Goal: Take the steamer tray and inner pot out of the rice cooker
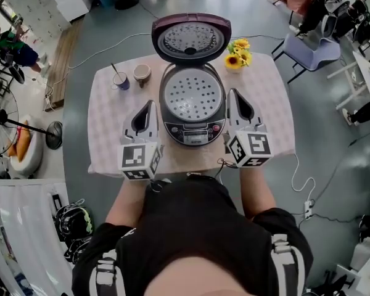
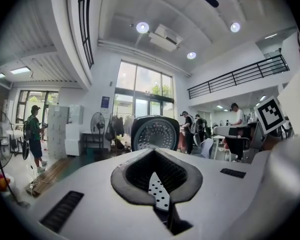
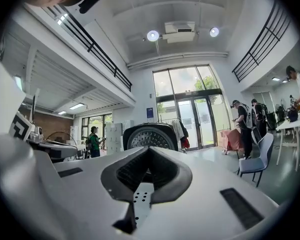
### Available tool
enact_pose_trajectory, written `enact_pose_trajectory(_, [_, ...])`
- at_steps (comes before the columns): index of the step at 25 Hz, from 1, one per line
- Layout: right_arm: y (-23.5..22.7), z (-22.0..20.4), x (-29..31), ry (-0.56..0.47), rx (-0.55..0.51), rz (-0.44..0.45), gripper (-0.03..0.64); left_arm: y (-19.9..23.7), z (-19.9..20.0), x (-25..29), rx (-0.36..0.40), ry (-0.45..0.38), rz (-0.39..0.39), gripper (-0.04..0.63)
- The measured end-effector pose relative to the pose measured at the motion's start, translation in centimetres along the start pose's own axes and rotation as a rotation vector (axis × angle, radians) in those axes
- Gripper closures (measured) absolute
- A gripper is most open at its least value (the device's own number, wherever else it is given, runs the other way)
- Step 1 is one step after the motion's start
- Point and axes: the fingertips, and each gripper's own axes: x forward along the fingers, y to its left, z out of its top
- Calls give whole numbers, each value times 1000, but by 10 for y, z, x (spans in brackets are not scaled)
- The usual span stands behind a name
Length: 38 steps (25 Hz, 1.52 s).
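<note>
The rice cooker (image 1: 194,131) stands open in the middle of the table, its lid (image 1: 191,39) tipped back. A white perforated steamer tray (image 1: 193,94) fills its mouth and hides the inner pot beneath. My left gripper (image 1: 149,103) is just left of the cooker and my right gripper (image 1: 232,92) just right of it; both point away from me, shut, with nothing held. In the left gripper view the shut left gripper (image 2: 156,153) points level past the lid (image 2: 155,132). The right gripper view shows the same for the right gripper (image 3: 149,151) and the lid (image 3: 149,136).
On the checked tablecloth (image 1: 111,128), a blue cup (image 1: 121,79) with a stick in it and a brown cup (image 1: 142,73) stand left of the lid. Sunflowers (image 1: 238,53) sit at the right. A chair (image 1: 311,51) and a floor fan (image 1: 24,128) stand off the table.
</note>
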Motion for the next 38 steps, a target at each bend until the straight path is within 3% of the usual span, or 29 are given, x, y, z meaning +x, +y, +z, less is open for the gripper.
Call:
enact_pose_trajectory(11, [-1,-10,33,20,-18,-37,618,30,-8,36,5,43,-36,592])
enact_pose_trajectory(17, [3,-11,44,17,-60,-56,617,40,-2,51,4,25,-53,592])
enact_pose_trajectory(20, [5,-4,48,-37,-41,-45,618,44,2,57,-10,-5,-69,591])
enact_pose_trajectory(21, [6,-1,51,-59,-26,-29,525,44,4,60,-16,-16,-80,515])
enact_pose_trajectory(22, [7,1,54,-72,-16,-16,321,45,5,63,-26,-21,-91,292])
enact_pose_trajectory(23, [7,1,57,-76,-18,-14,214,46,5,65,-41,-18,-99,172])
enact_pose_trajectory(24, [6,1,59,-73,-34,-21,156,48,4,67,-56,-10,-103,150])
enact_pose_trajectory(30, [-3,-13,68,22,-107,-49,129,51,-12,77,-48,79,-127,133])
enact_pose_trajectory(35, [-8,-36,72,127,-136,-41,129,41,-43,88,-4,234,-152,133])
enact_pose_trajectory(38, [-14,-62,78,249,-177,-33,129,36,-60,97,35,312,-153,135])
